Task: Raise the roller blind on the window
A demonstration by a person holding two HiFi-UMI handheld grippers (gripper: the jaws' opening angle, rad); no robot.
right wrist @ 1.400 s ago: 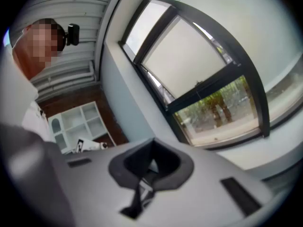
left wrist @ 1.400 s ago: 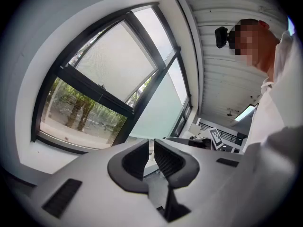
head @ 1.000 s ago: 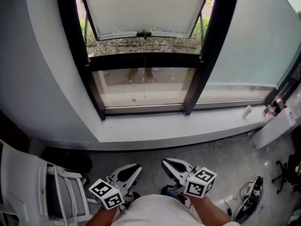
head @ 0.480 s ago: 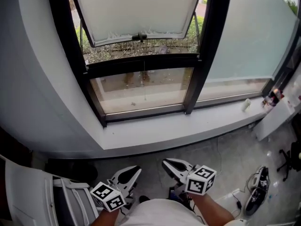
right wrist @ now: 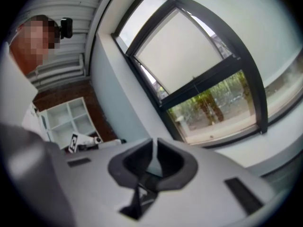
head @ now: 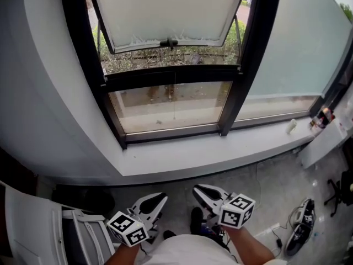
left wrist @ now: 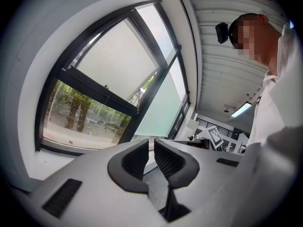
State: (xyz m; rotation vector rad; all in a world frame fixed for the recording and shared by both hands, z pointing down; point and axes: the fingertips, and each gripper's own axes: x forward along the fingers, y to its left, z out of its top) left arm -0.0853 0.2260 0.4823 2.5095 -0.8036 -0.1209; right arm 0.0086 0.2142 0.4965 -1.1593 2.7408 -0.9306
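The pale roller blind (head: 165,10) covers the upper part of the black-framed window; its bottom bar (head: 168,41) hangs above the lower pane, and a thin cord (head: 174,101) dangles below it. Both grippers are held low by the person's body, well short of the sill. My left gripper (head: 160,196) is shut with nothing between its jaws. My right gripper (head: 197,190) is likewise shut and empty. The blind (left wrist: 118,63) fills the window in the left gripper view, and the same blind (right wrist: 184,56) shows ahead in the right gripper view.
A white sill (head: 209,150) runs under the window, with a small white object (head: 291,126) and bottles (head: 322,117) at its right end. A white chair (head: 33,225) stands at the left. A shoe and cables (head: 300,225) lie on the floor at right. Another blind (head: 298,43) covers the right-hand pane.
Both grippers stay low and shut in front of the body. The window has shifted a little in the head view; the blind's bottom edge hangs at the same height.
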